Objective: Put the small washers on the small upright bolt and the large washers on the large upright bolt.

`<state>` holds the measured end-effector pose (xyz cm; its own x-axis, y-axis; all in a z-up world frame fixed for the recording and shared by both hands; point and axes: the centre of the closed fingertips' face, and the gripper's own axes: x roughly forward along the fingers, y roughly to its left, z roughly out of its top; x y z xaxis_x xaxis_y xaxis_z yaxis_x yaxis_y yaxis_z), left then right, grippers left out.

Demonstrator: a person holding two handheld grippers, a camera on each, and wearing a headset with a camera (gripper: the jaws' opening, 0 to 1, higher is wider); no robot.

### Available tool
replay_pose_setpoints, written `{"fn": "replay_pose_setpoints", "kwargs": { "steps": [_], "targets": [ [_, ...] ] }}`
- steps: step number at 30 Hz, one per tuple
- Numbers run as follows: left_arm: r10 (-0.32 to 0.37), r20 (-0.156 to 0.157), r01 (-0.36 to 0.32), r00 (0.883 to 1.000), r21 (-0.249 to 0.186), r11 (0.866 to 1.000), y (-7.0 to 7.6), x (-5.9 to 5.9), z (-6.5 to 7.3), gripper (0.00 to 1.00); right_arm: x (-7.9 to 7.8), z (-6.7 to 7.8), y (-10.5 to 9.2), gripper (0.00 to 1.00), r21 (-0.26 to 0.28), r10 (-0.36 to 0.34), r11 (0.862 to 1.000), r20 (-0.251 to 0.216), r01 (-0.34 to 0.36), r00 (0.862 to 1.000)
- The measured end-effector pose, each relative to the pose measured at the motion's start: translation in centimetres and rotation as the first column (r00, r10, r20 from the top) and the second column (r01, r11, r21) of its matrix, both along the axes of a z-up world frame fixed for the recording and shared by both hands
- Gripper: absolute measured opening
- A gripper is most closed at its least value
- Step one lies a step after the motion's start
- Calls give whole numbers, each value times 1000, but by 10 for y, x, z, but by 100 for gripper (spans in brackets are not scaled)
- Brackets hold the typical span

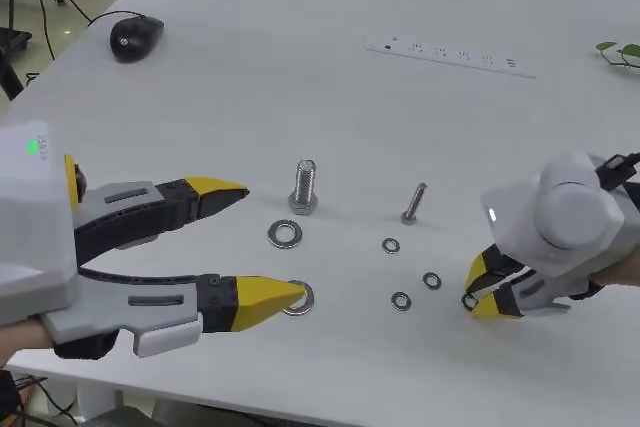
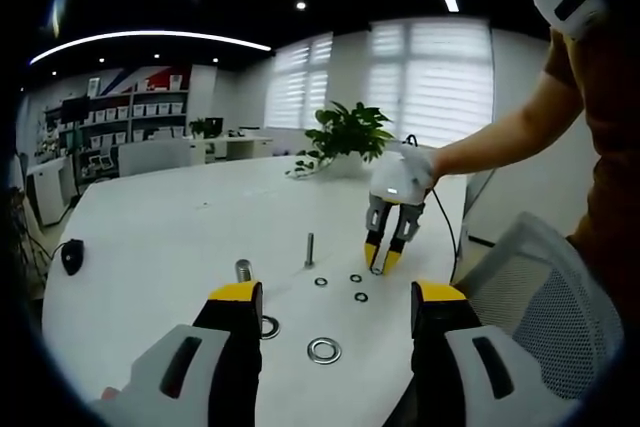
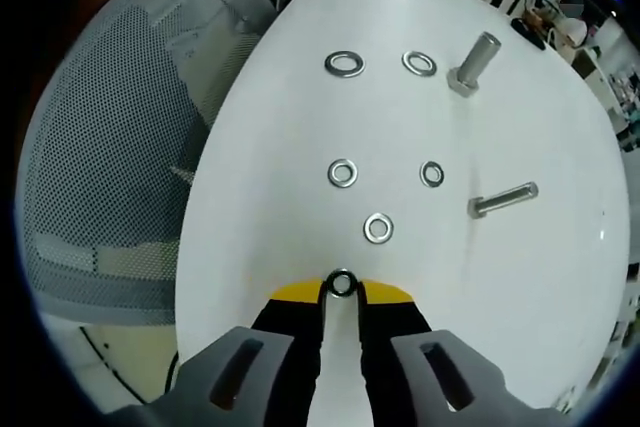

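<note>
The large bolt [image 1: 304, 187] [image 3: 473, 64] and the thinner small bolt [image 1: 414, 203] [image 3: 503, 199] stand upright on the white table. Two large washers [image 1: 285, 234] [image 1: 298, 299] lie flat before the large bolt. Three small washers [image 1: 390, 245] [image 1: 431, 280] [image 1: 400, 300] lie near the small bolt. My left gripper [image 1: 272, 242] [image 2: 338, 297] hovers open over the large washers [image 2: 323, 350]. Low at the table's near edge, my right gripper [image 1: 478, 299] [image 3: 342, 297] is shut on a fourth small washer [image 3: 342, 283].
A black mouse [image 1: 135, 35] sits at the far left and a white power strip [image 1: 450, 54] lies at the back. A plant [image 1: 620, 52] stands at the far right. A mesh chair [image 3: 110, 147] is just beyond the near table edge.
</note>
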<state>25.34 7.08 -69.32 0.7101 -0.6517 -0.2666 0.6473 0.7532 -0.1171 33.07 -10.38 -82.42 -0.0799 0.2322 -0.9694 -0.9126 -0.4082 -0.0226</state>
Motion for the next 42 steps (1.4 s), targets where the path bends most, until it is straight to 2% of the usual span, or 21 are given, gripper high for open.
{"fn": "replay_pose_setpoints", "kwargs": {
  "steps": [13, 18, 22, 24, 28, 30, 34, 35, 42],
  "targets": [
    [-6, 4, 6, 1000, 5, 1000, -3, 0, 2, 58, -1, 1, -2, 12, -22, -44, 999, -29, 43, 999],
    [-12, 3, 12, 1000, 8, 1000, -4, -2, 1, 58, -1, 12, 3, 12, -13, -52, 999, -39, 52, 998],
    [-11, 5, 11, 1000, 6, 1000, -4, -3, 1, 58, 6, 26, 10, 12, 0, -55, 998, -27, 56, 998],
    [-11, 5, 11, 1000, 5, 1000, -4, -3, 1, 58, 14, 26, 13, 12, 2, -54, 999, -20, 54, 998],
    [-10, 4, 10, 1000, 4, 1000, -4, -4, 0, 58, 26, 42, 25, 12, 20, -51, 998, 6, 51, 999],
    [-9, 4, 9, 1000, 3, 1000, -4, -5, 0, 58, 43, 44, 30, 12, 26, -46, 999, 25, 46, 999],
    [-8, 3, 8, 1000, 3, 1000, -3, -5, 1, 58, 53, 59, 39, 12, 34, -44, 999, 40, 42, 998],
    [-9, 4, 9, 1000, 4, 1000, -3, -5, 1, 58, 64, 59, 41, 12, 36, -43, 998, 48, 42, 998],
    [-9, 8, 9, 1000, 8, 1000, 1, -6, 3, 58, 84, 76, 59, 12, 40, -39, 999, 71, 37, 997]
  ]
}}
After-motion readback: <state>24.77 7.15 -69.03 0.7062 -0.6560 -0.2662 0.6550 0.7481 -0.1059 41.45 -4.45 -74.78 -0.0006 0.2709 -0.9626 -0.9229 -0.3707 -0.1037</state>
